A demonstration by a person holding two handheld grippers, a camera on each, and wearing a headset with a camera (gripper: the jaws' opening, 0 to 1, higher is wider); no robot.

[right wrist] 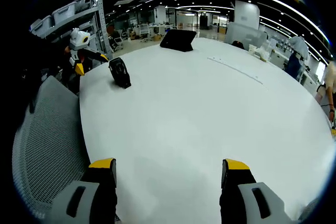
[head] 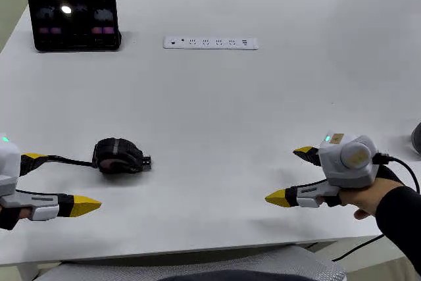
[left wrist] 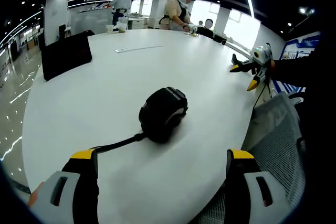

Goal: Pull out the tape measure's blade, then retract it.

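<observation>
Your left claw and right claw gape apart; the black rounded tape measure sits by the white desk's near edge.

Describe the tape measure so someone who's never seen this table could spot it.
On the white table, look near the front left, by the left gripper. The tape measure is the small rounded black case with a cord, unlike the flat black tablet and white power strip farther back.
</observation>
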